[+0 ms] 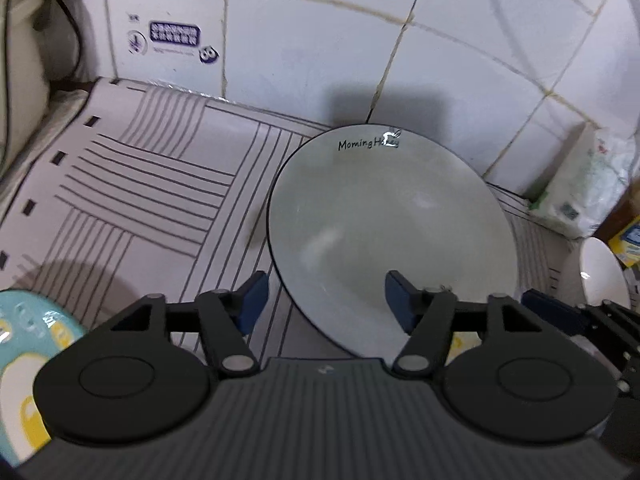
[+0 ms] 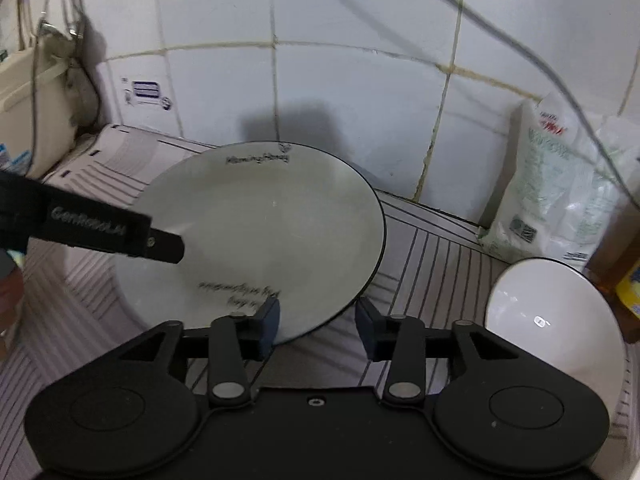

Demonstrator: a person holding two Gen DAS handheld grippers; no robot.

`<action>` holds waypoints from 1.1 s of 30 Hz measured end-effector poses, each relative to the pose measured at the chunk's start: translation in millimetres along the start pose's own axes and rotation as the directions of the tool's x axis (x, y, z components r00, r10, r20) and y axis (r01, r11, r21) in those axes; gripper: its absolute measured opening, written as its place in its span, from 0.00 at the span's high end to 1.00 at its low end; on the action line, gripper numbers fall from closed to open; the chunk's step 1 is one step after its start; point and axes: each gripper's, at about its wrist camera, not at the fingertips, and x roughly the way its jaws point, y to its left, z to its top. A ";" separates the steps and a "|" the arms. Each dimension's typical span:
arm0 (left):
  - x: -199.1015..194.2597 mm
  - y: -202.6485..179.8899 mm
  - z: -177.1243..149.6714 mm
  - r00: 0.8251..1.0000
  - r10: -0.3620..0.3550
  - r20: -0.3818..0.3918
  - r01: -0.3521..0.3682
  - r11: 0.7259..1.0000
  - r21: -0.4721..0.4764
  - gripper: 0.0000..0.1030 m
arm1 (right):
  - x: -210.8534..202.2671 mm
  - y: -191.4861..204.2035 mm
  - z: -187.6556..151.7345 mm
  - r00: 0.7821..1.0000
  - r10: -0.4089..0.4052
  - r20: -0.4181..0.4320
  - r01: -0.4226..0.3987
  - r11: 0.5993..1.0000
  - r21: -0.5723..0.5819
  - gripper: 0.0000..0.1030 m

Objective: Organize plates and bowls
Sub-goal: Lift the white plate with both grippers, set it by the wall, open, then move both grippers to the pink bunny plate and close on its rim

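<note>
Striped mat (image 1: 152,184) — plate (image 1: 384,216) rim between both tools' open jaws.

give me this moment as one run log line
left gripper: open, over plate edge | right gripper: open, at plate edge | grey plate: flat on striped mat | white bowl: right of plate

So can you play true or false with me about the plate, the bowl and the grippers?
1. The big plate has writing on it. True.
2. The left gripper squeezes the plate. False: its fingers stand apart on either side of the plate's edge, not pressing.
3. A small white bowl sits to the right of the plate. True.
4. The bowl sits on top of the plate. False: it rests beside it on the striped mat.
5. The right gripper holds the bowl. False: it is open near the plate's edge.
</note>
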 end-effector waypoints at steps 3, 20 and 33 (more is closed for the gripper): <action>-22.9 -5.6 -6.4 1.000 0.021 0.015 -0.022 0.999 0.038 0.33 | -34.7 4.2 -6.0 0.997 0.043 0.070 -0.042 0.999 -0.020 0.41; -118.7 -63.0 -71.6 1.000 -0.010 0.001 0.009 0.970 0.244 0.24 | -200.8 -24.4 -59.0 0.963 -0.014 0.270 -0.001 0.998 0.057 0.34; -149.1 -124.0 -134.2 0.990 -0.086 -0.108 0.122 0.911 0.395 0.24 | -261.2 -50.7 -142.0 0.955 -0.118 0.272 0.036 0.957 0.287 0.33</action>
